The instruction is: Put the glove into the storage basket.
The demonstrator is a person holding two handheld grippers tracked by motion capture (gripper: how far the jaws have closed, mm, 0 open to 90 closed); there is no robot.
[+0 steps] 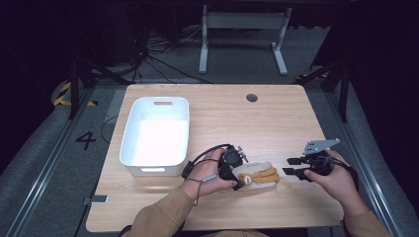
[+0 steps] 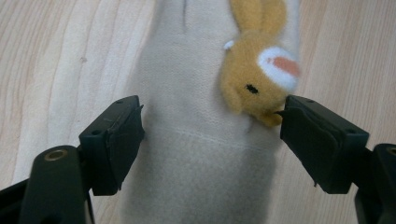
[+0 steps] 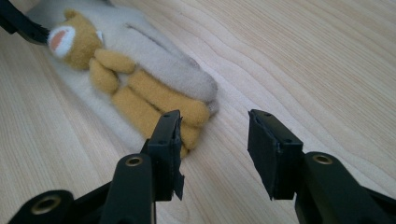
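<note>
Item: a cream fleece sock bearing a tan plush bear with a white muzzle [image 1: 257,174], laid flat on the pale wooden table [image 1: 222,118] near its front edge, between the two hands.

High view: the table is seen whole, with a white rectangular plastic bin [image 1: 155,136] at its left and a dark round grommet hole [image 1: 252,98] near its far edge. The left gripper [image 1: 237,178] is held over the bear-head end of the sock; the right gripper [image 1: 290,167] is held just beside the other end, clear of it. The sock is small here and its details are hard to make out.

Left gripper view: the bear's head, black eye and orange-patched muzzle [image 2: 261,79] are shown close. The tongs [image 2: 210,140] are spread wide astride the sock; the right-hand jaw tip lies against the plush chin, though no pinch is seen. The sock's lower end is cut off by the frame.

Right gripper view: the bear's arms and legs [image 3: 149,95] are shown, running along the sock [image 3: 163,60]. The tongs [image 3: 215,144] are spread, with bare table between them; the bear's foot is partly hidden behind the left-hand jaw. The top of the sock is cut off at the upper left.
</note>
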